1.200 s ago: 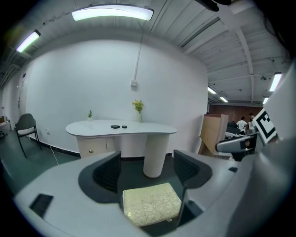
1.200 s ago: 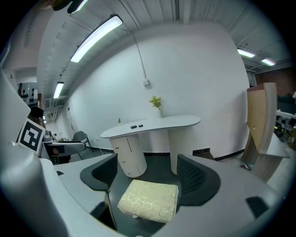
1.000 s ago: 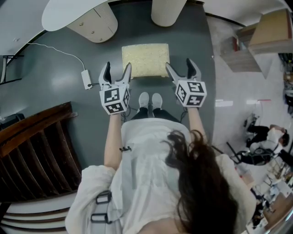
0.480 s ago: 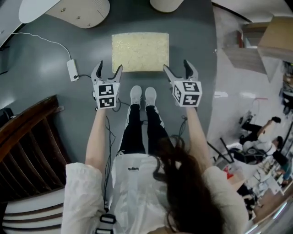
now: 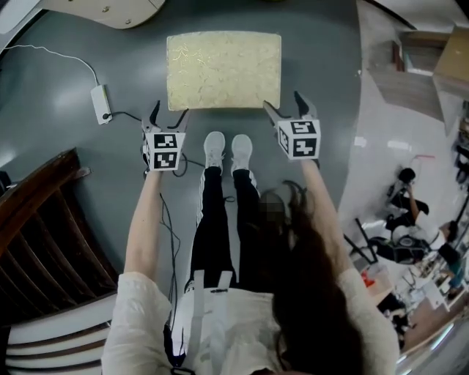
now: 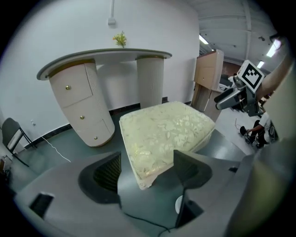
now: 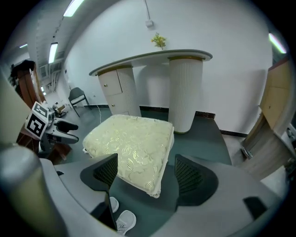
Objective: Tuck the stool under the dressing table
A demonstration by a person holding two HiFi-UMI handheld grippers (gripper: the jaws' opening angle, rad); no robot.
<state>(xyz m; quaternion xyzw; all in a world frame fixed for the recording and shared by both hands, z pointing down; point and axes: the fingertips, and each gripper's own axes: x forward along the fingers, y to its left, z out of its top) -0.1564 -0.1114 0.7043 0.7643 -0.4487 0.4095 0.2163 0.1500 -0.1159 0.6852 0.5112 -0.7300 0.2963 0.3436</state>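
The stool (image 5: 223, 69) is a low block with a cream floral cushion top, standing on the grey floor short of the dressing table (image 5: 110, 11). My left gripper (image 5: 168, 111) is open at the stool's near left corner. My right gripper (image 5: 283, 102) is open at the near right corner. In the left gripper view that corner of the stool (image 6: 162, 134) lies between the spread jaws of the left gripper (image 6: 147, 162). The right gripper view shows the stool (image 7: 134, 139) the same way between the jaws of the right gripper (image 7: 148, 171). Whether the jaws touch the stool I cannot tell.
The dressing table (image 6: 104, 55) has a drawer pedestal (image 6: 81, 106) and a ribbed column (image 6: 150, 81) with a gap between them. A power adapter (image 5: 98, 102) with its cable lies on the floor at left. A dark wooden chair (image 5: 44, 220) stands near left. The person's white shoes (image 5: 227, 150) are just behind the stool.
The head view has shifted: the stool looks larger and the dressing table has slid toward the top edge. Both arms are stretched further out. Both grippers stay open at the near corners.
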